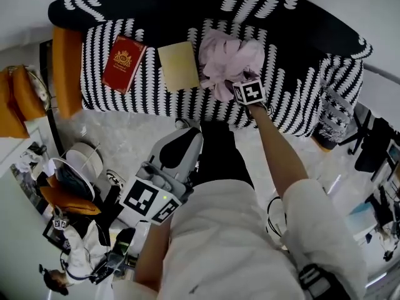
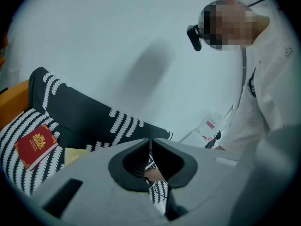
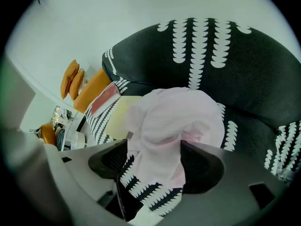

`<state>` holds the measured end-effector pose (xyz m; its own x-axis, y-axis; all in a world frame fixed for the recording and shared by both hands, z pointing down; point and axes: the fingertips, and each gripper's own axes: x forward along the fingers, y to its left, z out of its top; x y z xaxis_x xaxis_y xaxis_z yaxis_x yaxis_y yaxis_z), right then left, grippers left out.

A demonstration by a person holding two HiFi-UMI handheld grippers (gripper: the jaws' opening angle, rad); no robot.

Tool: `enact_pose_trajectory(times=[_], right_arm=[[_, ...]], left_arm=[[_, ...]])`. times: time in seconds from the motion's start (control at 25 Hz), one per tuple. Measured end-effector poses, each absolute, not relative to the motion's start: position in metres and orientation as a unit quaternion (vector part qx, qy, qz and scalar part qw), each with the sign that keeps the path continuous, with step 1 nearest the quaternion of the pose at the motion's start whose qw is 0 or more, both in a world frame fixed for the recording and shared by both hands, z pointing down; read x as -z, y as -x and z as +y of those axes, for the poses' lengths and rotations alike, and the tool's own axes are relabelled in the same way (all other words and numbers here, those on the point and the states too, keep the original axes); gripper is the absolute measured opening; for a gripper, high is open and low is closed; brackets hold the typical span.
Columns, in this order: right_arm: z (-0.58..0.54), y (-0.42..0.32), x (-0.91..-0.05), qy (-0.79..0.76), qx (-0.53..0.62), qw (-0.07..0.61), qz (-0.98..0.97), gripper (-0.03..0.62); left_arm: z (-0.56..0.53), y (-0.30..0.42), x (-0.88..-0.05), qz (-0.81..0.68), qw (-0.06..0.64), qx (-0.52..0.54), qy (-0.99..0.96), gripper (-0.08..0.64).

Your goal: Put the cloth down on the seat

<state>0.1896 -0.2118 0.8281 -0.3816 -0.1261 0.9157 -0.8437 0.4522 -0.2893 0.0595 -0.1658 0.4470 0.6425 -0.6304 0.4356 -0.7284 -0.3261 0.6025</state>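
Pink cloth (image 1: 228,58) lying crumpled on the black-and-white seat (image 1: 287,105), beside a yellow pad (image 1: 178,65) and a red book (image 1: 123,63). Right gripper (image 3: 153,149): fingers spread wide, with the cloth between them but unclamped. Left gripper (image 2: 150,142): fingers together, nothing held, well apart from the cloth.

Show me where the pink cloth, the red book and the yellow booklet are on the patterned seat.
pink cloth (image 1: 228,58), head view, middle of the crumpled heap.
red book (image 1: 124,63), head view, centre of its cover.
yellow booklet (image 1: 178,65), head view, centre of its cover.
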Motion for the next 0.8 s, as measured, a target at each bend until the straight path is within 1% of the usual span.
enact_pose_trajectory(times=[0.28,0.44,0.48,0.52,0.56,0.6,0.72,0.76,0.8], right_arm=[[-0.159,-0.184,-0.808,-0.355,-0.434,0.435,-0.705,0.311],[-0.125,-0.17,-0.795,-0.354,-0.43,0.447,-0.7,0.308],[-0.116,-0.166,-0.791,-0.354,-0.426,0.452,-0.699,0.294],[-0.107,-0.162,-0.787,-0.356,-0.42,0.455,-0.699,0.266],[-0.099,-0.157,-0.781,-0.359,-0.415,0.457,-0.7,0.221],[-0.092,-0.152,-0.775,-0.361,-0.411,0.457,-0.701,0.197],[-0.072,-0.135,-0.758,-0.364,-0.407,0.451,-0.706,0.192],[-0.065,-0.129,-0.752,-0.365,-0.403,0.45,-0.709,0.179],[-0.058,-0.123,-0.746,-0.366,-0.397,0.449,-0.712,0.151]], left_arm=[[-0.126,-0.038,-0.429,-0.414,0.379,-0.05,-0.826,0.029],[-0.096,-0.018,-0.42,-0.418,0.368,-0.047,-0.829,0.029],[-0.088,-0.012,-0.418,-0.42,0.366,-0.045,-0.829,0.029],[-0.08,-0.005,-0.416,-0.422,0.364,-0.043,-0.829,0.029],[-0.073,0.001,-0.414,-0.424,0.361,-0.04,-0.83,0.029],[-0.067,0.008,-0.412,-0.425,0.359,-0.037,-0.83,0.029],[-0.049,0.03,-0.406,-0.43,0.348,-0.024,-0.833,0.029],[-0.042,0.037,-0.403,-0.432,0.343,-0.02,-0.834,0.029],[-0.036,0.045,-0.401,-0.434,0.338,-0.016,-0.835,0.029]])
